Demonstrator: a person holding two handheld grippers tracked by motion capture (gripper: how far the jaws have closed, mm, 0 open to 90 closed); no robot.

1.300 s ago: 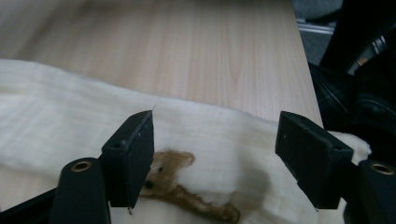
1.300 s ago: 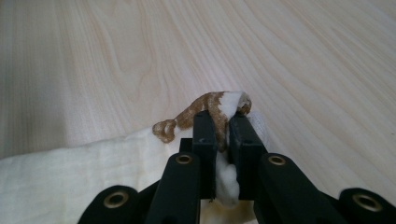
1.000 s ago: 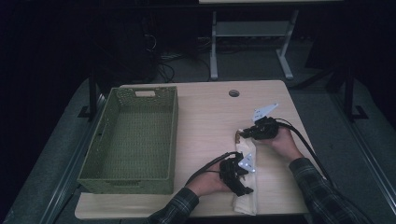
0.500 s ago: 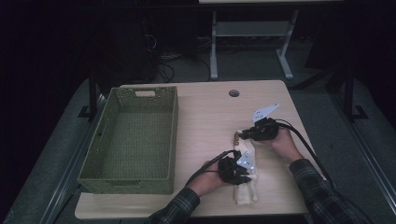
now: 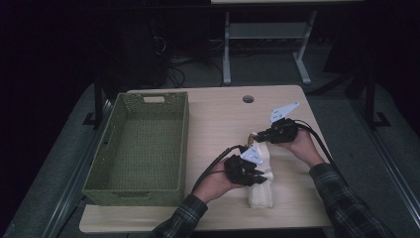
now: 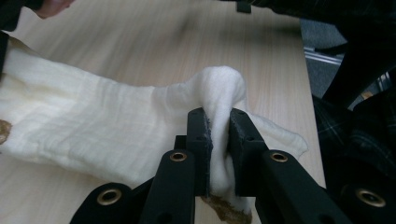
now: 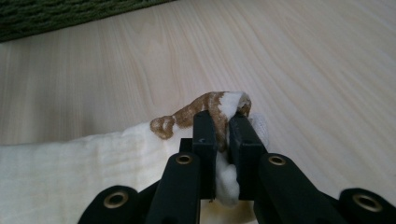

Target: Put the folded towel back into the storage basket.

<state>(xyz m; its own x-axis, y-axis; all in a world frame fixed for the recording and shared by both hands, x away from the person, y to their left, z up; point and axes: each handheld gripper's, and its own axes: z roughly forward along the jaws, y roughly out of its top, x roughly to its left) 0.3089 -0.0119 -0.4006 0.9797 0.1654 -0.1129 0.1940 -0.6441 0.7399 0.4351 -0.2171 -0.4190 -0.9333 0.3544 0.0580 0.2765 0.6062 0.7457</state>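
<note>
On the wooden table (image 5: 218, 119), cream cloth (image 5: 261, 191) with brown patches, left gripper (image 5: 258, 174) having just closed, pinching a raised fold, right gripper (image 5: 257, 136) pinching the brown-marked corner, green basket (image 5: 143, 144) beside.

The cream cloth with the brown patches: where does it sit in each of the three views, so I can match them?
High view: the cream cloth lies right of centre on the wooden table, between both tongs.
Left gripper view: it spreads from the left edge to centre, a fold pinched in the jaws.
Right gripper view: lower left, its brown-edged corner pinched.
Shared landmark: the light wood tabletop.
</note>
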